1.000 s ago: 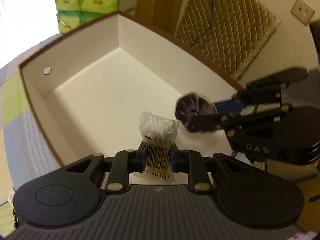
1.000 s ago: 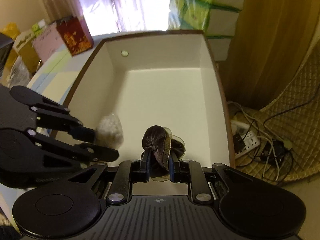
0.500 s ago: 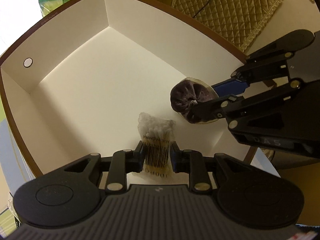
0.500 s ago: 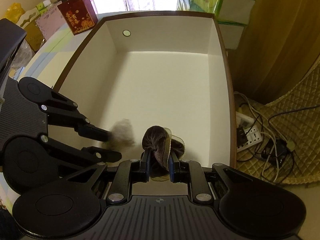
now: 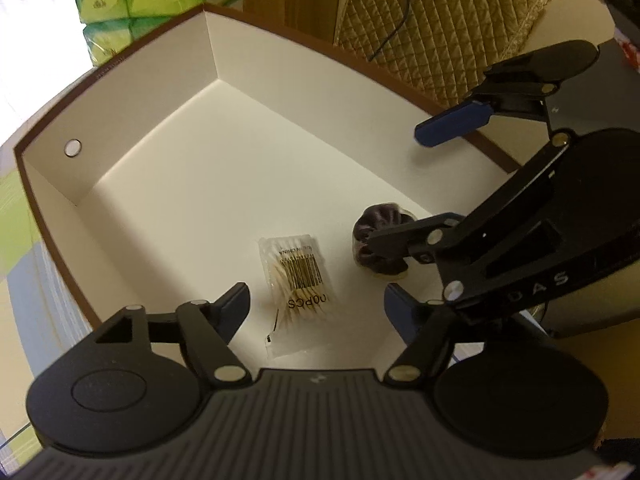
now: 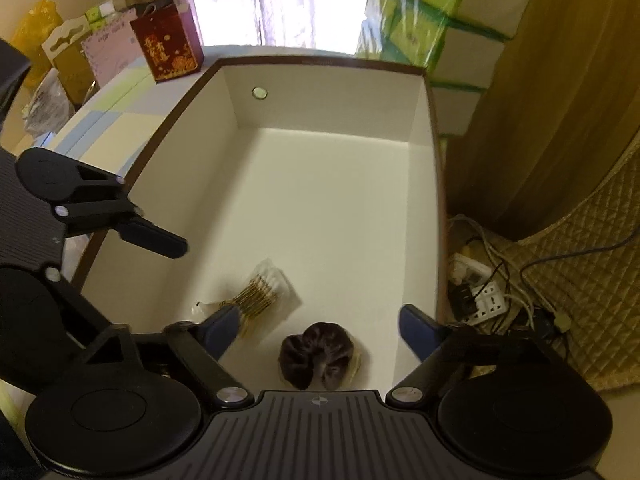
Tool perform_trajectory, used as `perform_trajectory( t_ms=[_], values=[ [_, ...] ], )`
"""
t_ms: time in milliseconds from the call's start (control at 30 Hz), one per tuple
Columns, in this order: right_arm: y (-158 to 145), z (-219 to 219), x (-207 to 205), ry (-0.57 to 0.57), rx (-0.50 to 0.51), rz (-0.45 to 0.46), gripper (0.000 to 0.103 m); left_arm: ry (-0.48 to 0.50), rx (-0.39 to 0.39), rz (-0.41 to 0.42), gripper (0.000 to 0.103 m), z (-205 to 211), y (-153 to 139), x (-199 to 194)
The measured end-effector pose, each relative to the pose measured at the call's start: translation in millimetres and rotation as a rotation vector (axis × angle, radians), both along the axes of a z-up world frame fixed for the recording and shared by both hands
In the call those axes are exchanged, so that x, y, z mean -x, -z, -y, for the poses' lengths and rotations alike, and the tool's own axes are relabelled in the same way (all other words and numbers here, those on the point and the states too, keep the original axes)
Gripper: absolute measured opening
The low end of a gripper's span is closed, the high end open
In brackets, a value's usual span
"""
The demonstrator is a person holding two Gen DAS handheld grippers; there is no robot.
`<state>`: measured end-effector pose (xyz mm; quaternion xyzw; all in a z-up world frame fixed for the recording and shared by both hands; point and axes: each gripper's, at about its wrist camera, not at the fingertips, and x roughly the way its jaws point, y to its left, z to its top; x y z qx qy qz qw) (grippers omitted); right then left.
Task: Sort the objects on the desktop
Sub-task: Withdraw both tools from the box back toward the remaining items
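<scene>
Both items dropped in the box

Our left gripper (image 5: 316, 304) and right gripper (image 6: 320, 324) jaws are opening, empty, above the swab packet (image 5: 298, 270) and scrunchie (image 6: 318, 354) by the box's (image 6: 332, 66) near wall.

Both wrist views down into box (image 5: 248, 32)

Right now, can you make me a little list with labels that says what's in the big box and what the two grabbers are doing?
box: white inside, brown rim, open top
cotton swab packet: lying on the box floor, not held
dark scrunchie: lying on the box floor beside the packet, not held
left gripper: jaws opening, above the packet
right gripper: jaws opening, above the scrunchie
outside the box: green tissue packs, red gift bag, power strip
</scene>
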<state>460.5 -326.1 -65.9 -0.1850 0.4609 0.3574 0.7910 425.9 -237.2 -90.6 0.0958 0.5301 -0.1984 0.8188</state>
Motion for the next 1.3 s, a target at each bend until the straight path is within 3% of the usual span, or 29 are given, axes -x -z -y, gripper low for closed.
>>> perform_trajectory(
  t_ms=[300, 500, 833, 1300],
  values=[
    [-13.6, 8.4, 6.3, 0.012, -0.015, 0.036, 0.101, -0.024, -0.006, 0.051, 0.082, -2.8, -24.0, 6.6],
    [-18.3, 15.1, 13.8, 0.019, -0.018, 0.047, 0.101, -0.072, -0.026, 0.089, 0.088, -12.7, -35.1, 17.2],
    [-26.3, 21.2, 40.6, 0.030, -0.054, 0.051, 0.101, -0.139, -0.012, 0.122, 0.088, -36.9, -53.9, 44.8],
    [-46.1, 12.3, 80.7, 0.053, -0.091, 0.081, 0.101, -0.139, 0.030, 0.184, 0.088, -56.6, -80.0, 81.6]
  ],
)
